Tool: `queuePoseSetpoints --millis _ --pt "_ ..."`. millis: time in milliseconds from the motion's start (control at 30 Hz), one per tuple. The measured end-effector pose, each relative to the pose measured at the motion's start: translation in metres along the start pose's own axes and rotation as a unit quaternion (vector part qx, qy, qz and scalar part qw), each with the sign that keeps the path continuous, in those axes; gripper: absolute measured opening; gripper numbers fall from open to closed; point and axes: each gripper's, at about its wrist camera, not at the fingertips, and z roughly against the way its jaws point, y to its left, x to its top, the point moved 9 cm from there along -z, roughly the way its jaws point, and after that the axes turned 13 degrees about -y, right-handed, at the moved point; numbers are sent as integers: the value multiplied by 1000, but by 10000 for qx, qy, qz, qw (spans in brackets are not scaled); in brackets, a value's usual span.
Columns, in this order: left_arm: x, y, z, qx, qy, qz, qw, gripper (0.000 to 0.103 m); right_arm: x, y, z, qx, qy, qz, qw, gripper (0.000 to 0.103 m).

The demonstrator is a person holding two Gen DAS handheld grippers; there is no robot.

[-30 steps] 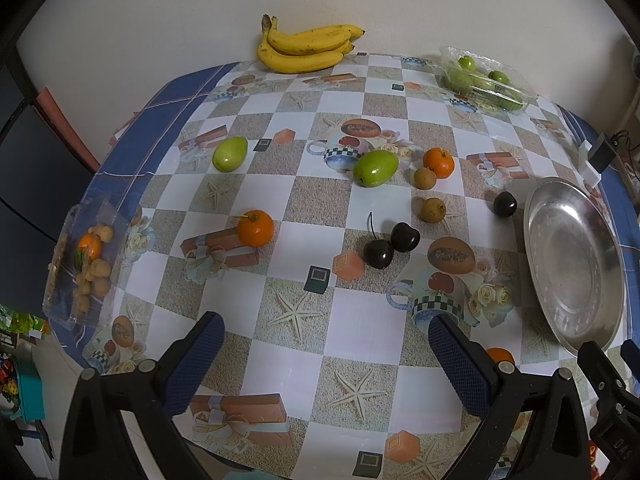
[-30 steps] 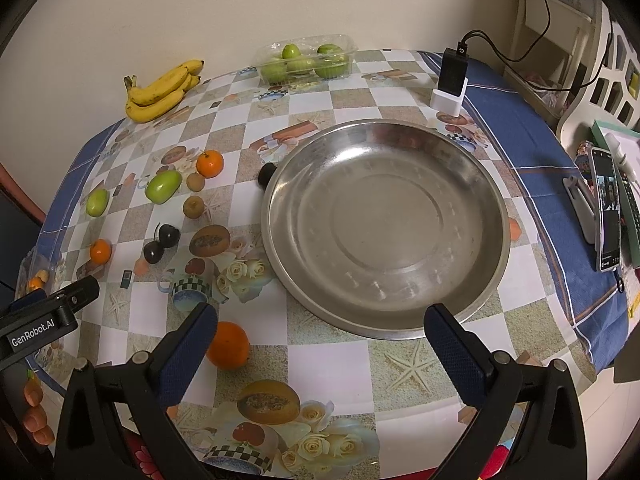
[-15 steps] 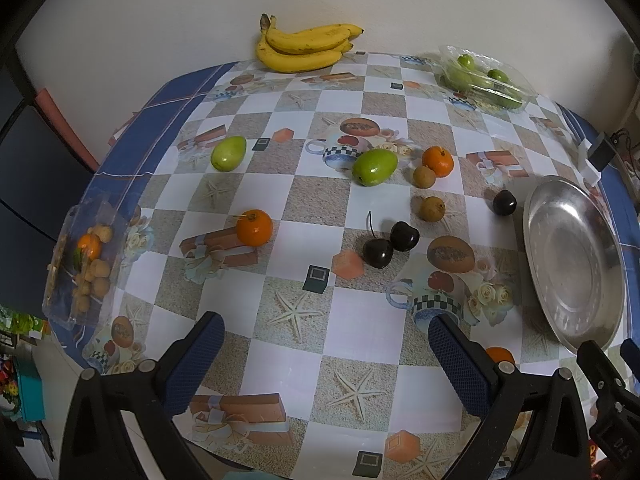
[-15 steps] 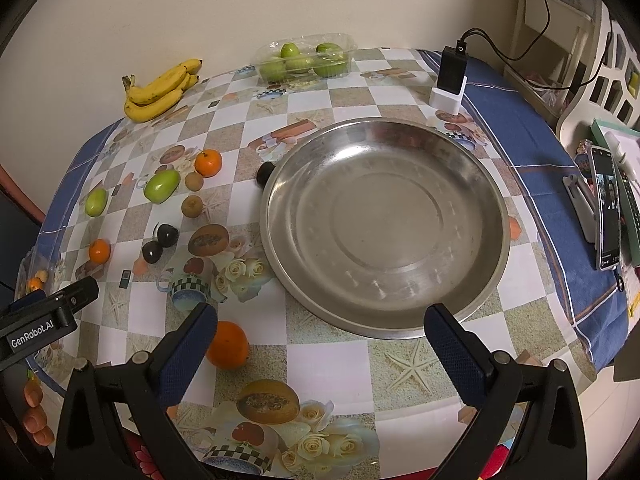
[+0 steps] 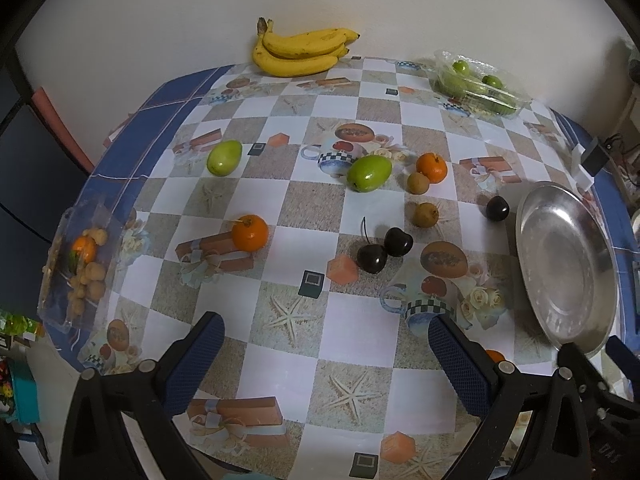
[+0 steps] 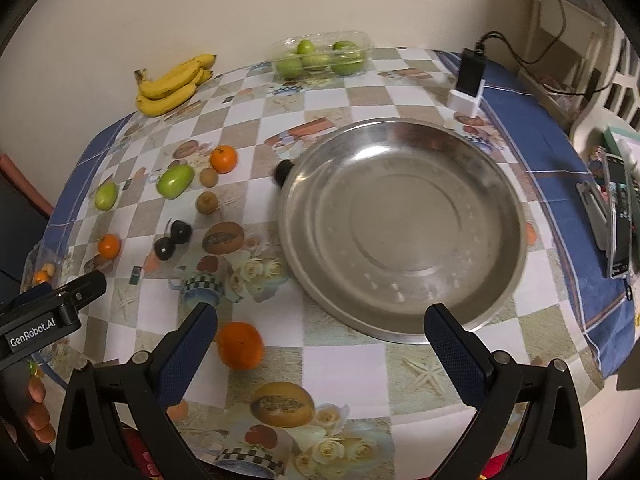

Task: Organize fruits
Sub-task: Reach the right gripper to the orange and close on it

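Overhead, both grippers (image 5: 324, 360) (image 6: 320, 344) spread wide, orange (image 6: 240, 345) just beside right fingers.

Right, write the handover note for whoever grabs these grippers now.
Left gripper: open, empty, above the near table edge.
Right gripper: open, empty, in front of the steel tray.
Tray holds nothing. Loose on the cloth: orange by the right gripper, two cherries, two green mangoes, more oranges, brown fruits. Bananas at the wall.
Done: nothing yet. Left: all sorting.
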Motion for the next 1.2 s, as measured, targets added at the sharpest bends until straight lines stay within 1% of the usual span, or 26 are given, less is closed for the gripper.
queuePoseSetpoints --millis 233,400,533,567,600,667,700,733,800,933,967,1000,1133,1167,1200 --pt "4 3 -2 -59 -91 133 9999 103 -8 27 -12 489 348 182 9980 103" --pt "-2 6 -13 -83 99 280 9995 103 -17 44 -19 692 566 349 9954 103" --pt "-8 4 -20 -156 292 293 9990 103 -24 51 -27 778 776 395 9932 101" --pt "-9 3 -21 -161 324 289 9989 103 -26 52 -28 795 811 408 9927 97" --pt "-11 3 -22 -155 369 280 9988 103 -28 54 -30 823 861 439 9919 90" --pt "-12 2 -25 -160 429 267 9986 103 -32 59 -33 892 966 461 9902 82" --pt "-13 2 -25 -152 452 260 9985 102 -34 60 -35 904 1030 483 9894 78" --pt "-14 2 -26 -146 472 255 9985 102 -37 61 -37 891 1085 524 9887 77" --pt "-15 3 -28 -133 522 257 9982 100 -40 63 -40 877 1175 567 9876 69" --pt "-16 5 -31 -190 588 355 9975 94 -47 63 -44 862 1321 595 9857 62" --pt "-17 5 -31 -210 600 375 9973 93 -48 63 -44 854 1344 606 9854 58" --pt "-17 5 -31 -235 613 404 9970 92 -48 63 -45 851 1366 614 9851 54" --pt "-17 4 -33 -328 660 465 9962 91 -54 65 -52 794 1501 671 9832 49" --pt "-17 4 -34 -347 670 474 9960 90 -55 66 -53 786 1531 677 9828 46" --pt "-17 4 -35 -353 677 479 9959 88 -57 66 -55 785 1564 672 9823 41"
